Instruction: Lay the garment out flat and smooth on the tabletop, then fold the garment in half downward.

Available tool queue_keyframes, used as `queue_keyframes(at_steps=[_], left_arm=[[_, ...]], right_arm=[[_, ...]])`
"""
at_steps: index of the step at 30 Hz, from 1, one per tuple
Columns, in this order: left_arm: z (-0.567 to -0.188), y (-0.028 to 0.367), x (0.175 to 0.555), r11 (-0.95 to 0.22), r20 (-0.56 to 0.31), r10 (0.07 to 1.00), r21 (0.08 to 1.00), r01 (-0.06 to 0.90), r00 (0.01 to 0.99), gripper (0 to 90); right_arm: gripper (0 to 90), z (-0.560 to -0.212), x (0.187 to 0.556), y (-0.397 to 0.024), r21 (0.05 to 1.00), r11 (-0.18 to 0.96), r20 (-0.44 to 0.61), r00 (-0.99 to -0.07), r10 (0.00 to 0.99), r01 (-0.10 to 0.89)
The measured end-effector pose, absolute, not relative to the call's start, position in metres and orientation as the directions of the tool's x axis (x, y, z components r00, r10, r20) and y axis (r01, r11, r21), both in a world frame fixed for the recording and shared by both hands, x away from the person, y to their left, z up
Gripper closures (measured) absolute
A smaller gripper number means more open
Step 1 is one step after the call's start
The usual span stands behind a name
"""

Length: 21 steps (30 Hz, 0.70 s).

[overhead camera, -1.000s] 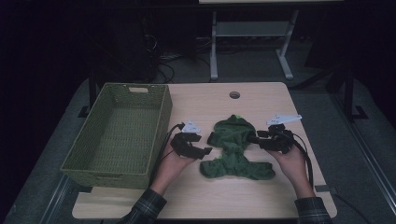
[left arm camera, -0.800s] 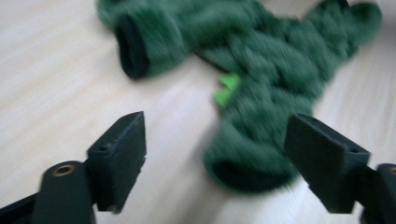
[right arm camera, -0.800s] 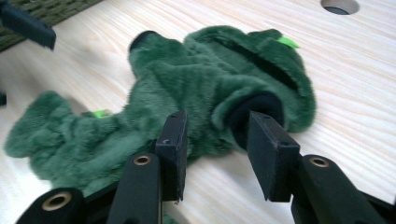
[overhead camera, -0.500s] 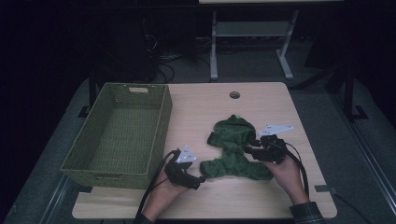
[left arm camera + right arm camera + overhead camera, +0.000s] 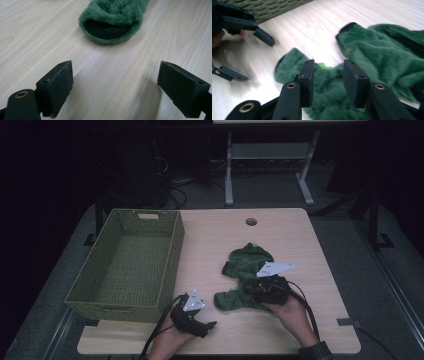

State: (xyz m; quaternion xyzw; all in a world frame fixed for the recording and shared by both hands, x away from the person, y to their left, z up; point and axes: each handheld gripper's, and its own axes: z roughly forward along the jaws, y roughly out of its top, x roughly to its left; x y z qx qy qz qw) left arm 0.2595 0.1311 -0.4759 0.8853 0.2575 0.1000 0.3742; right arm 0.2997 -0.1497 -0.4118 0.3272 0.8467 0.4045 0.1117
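A green woven basket (image 5: 127,265) stands empty at the left of the worktop (image 5: 300,235). To its right lies a fuzzy green garment (image 5: 242,275). The left tool (image 5: 200,322) rests spread wide at the near edge, while the right tool (image 5: 255,287) sits over the garment's near part, its jaws partly parted with nothing clamped.

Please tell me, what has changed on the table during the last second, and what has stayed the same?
The left gripper drew back from the green fleece garment toward the table's near edge, jaws open over bare wood. The right gripper shifted slightly nearer and sits on the garment, whose near part looks a little more bunched. The green basket stayed put.
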Motion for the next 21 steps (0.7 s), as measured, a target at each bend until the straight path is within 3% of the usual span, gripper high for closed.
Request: queue_keyframes(at_steps=[21], left_arm=[[-0.478, 0.133, 0.259, -0.592, -0.006, 0.513, 0.722, 0.358, 0.859, 13.1]], right_arm=[[64.9, -0.412, 0.277, -0.094, 0.755, 0.521, 0.096, -0.854, 0.511, 0.397]])
